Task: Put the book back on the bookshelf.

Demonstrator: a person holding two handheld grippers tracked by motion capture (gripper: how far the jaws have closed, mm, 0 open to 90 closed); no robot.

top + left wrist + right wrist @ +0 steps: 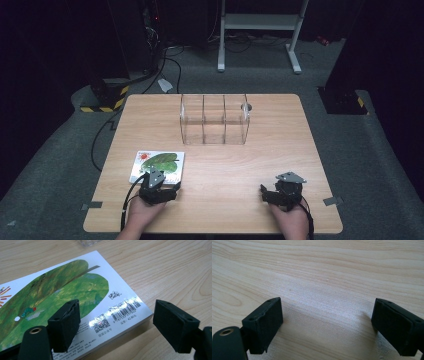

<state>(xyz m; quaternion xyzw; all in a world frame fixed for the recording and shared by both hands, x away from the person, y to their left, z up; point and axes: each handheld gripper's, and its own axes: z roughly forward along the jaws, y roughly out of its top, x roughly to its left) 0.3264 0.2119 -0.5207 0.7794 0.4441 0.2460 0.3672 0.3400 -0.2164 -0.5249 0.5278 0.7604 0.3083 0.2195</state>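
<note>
one book (pixel 159 165), one clear three-bay rack (pixel 214 120), two hand-held grippers.

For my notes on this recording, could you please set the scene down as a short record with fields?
surface: wooden table
book: picture book with a green leaf cover, flat near the table's front left
organiser: clear divided holder, upright at the far middle
left gripper: open, jaws either side of the book's barcode corner, not pressing
right gripper: open over bare wood, nothing between the jaws
</note>
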